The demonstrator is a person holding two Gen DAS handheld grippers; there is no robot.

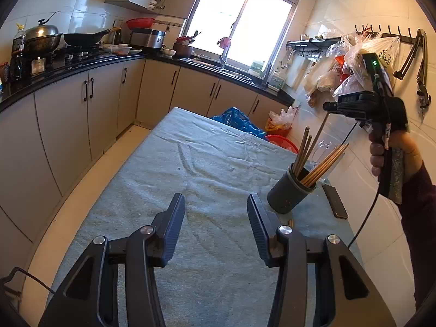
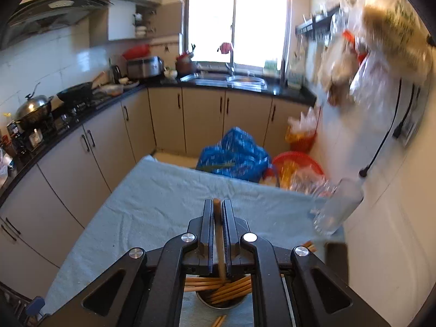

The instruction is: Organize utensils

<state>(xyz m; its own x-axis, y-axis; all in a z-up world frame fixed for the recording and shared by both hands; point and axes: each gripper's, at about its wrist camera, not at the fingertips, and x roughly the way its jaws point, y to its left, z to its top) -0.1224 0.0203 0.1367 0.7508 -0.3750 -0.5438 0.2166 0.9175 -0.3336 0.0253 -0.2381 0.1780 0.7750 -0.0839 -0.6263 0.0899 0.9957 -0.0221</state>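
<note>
Overhead, right tool (image 2: pixel 217 212) around chopstick (image 2: pixel 220 245).

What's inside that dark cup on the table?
The dark cup holds wooden chopsticks leaning out over its rim. The right gripper pinches one chopstick above it. The cup's wall hides their lower ends and its bottom.

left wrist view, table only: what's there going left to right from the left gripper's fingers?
left gripper → utensil holder with chopsticks → dark flat object by the wall → right gripper's handle in a hand.
</note>
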